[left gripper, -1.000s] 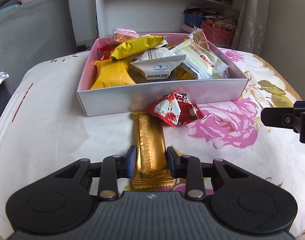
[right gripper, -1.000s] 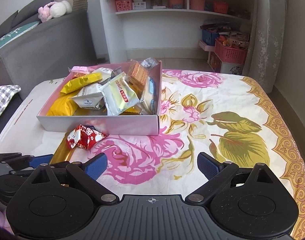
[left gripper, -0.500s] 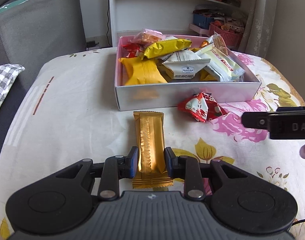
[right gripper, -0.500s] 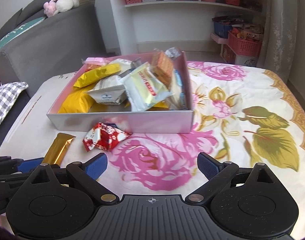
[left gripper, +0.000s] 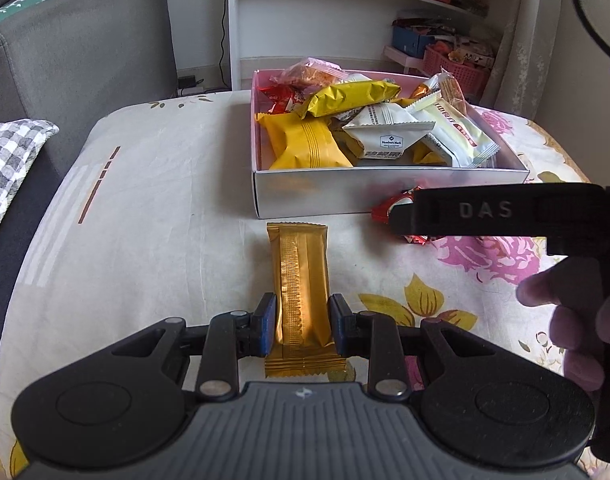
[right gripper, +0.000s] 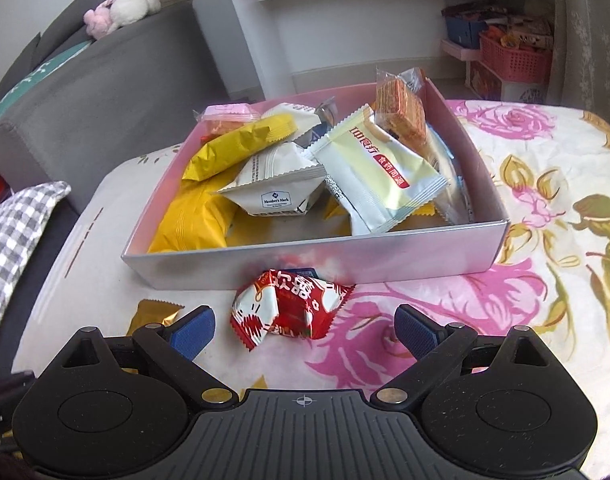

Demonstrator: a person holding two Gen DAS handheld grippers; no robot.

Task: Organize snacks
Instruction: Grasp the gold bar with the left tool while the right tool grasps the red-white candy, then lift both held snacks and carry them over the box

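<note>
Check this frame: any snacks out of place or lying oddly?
Two lie outside the box: a crumpled red packet on the cloth just before its front wall, and a gold bar pinched in the left claw. Inside, packets are heaped unevenly.

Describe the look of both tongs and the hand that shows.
Both tongs, left tongs and right tongs, share one build: black linkage arms with silver rivets, blue ribbed pads, two round black discs, a ribbed grey body with a small emblem. One arm of the right tongs reads DAS. The hand wears no glove; no sleeve shows.
</note>
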